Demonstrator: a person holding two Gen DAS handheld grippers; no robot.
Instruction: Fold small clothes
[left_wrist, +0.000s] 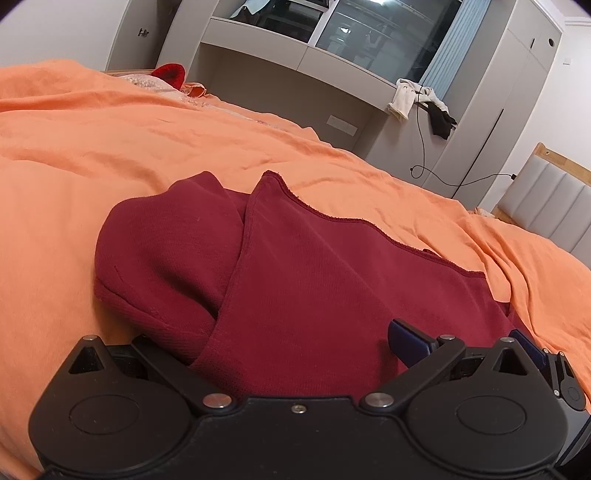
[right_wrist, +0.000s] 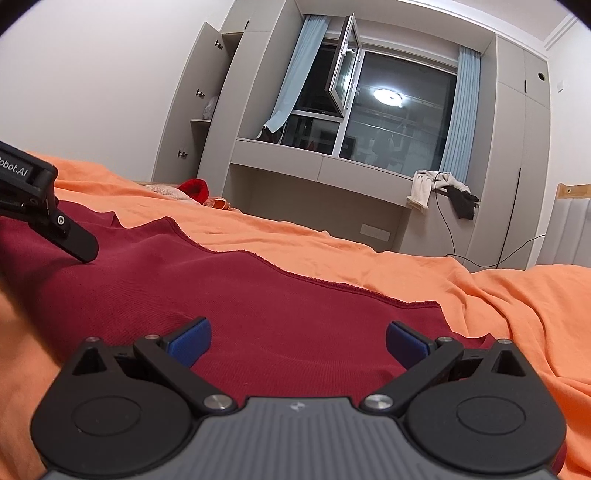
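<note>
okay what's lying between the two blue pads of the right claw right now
Only the dark red garment. In the right wrist view, the right claw stands open, and the red fabric fills the whole gap between its pads, with nothing else there.

The bed fills the middle and lower part of both views, covered by a rumpled orange sheet; a dark red garment lies directly on the sheet at lower centre, partly folded over itself at its left side; toward the upper left a bright red item and a pale patterned cloth rest on the far end of the bed.
</note>
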